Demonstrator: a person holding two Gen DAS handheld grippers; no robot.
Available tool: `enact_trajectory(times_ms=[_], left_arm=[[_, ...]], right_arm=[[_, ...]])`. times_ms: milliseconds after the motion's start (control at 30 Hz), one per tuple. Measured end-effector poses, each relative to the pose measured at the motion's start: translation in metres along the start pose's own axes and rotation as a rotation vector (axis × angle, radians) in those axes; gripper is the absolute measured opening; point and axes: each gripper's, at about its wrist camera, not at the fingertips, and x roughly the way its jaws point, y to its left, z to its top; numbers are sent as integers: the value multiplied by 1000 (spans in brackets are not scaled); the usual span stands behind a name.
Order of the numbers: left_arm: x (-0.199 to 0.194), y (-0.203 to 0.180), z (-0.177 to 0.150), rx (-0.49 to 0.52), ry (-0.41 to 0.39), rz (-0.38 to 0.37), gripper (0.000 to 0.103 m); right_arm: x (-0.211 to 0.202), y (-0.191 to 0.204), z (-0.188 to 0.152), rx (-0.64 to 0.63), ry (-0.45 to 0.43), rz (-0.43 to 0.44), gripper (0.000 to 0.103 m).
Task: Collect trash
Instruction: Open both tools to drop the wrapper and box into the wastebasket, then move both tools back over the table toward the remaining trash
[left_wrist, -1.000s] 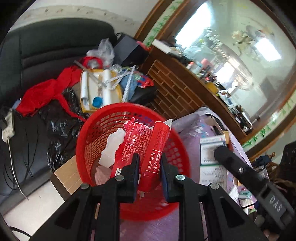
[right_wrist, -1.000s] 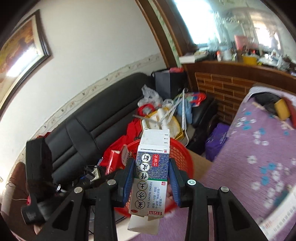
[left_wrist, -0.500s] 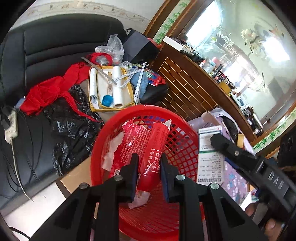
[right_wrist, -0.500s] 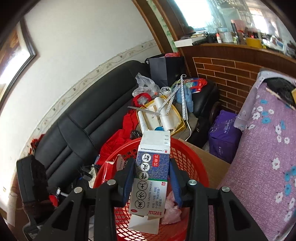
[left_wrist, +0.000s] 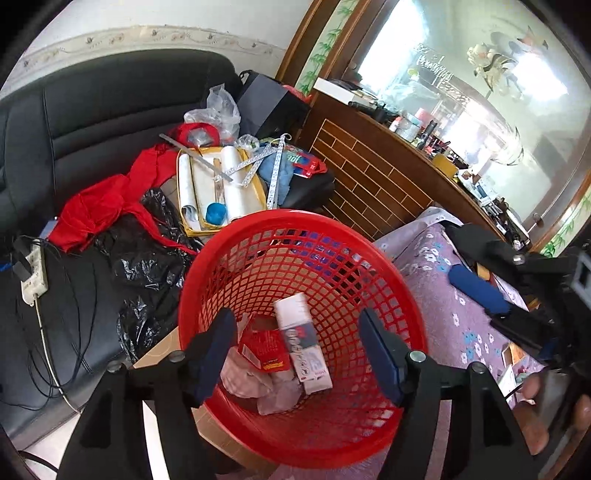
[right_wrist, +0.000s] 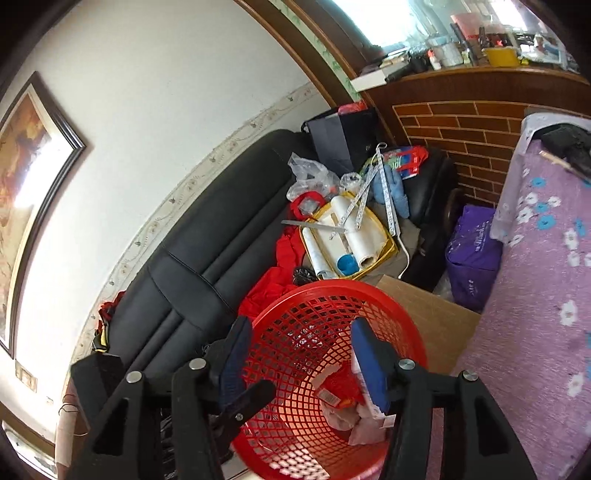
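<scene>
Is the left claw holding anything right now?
No, the left claw is opening with nothing between its pads, and the red packet and white box lie in the red basket.

Both views are bright with daylight. The glass panel (left_wrist: 480, 92) at upper right of the left wrist frame is blown out with glare, as is the picture frame (right_wrist: 22, 177) at the right wrist view's left edge. Fisheye bending curves walls and edges; corners fall black. Focus is fairly sharp, shadows soft.
</scene>
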Motion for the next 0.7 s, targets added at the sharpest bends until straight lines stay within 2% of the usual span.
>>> enact_trajectory(times_ms=[100,200,300,433,500,567,700], left_arm=[[-20,-16,-6,39,-39,19,70],[-48,-42,-19,95,-89,9,70],[-72,-68,-31,134,-117,-7,70],[-101,-103,-49,171,-133,-54,70],[-113,-121,-57,191,-138,-63,71],[-123,-139,-67,211,-126,-85,73],[-140,-174,-90,248,-122,-126,74]], right_arm=[[-38,3,-3,-7,-48,4,62],[-86,7,-14,-31,-122,-29,74],[-135,11,-31,-62,-184,-84,74],[-199,13,-54,-73,-261,-143,76],[-228,13,-62,-79,-296,-161,83],[-258,11,-74,-89,-332,-183,84],[-322,7,-101,-105,-418,-246,99]])
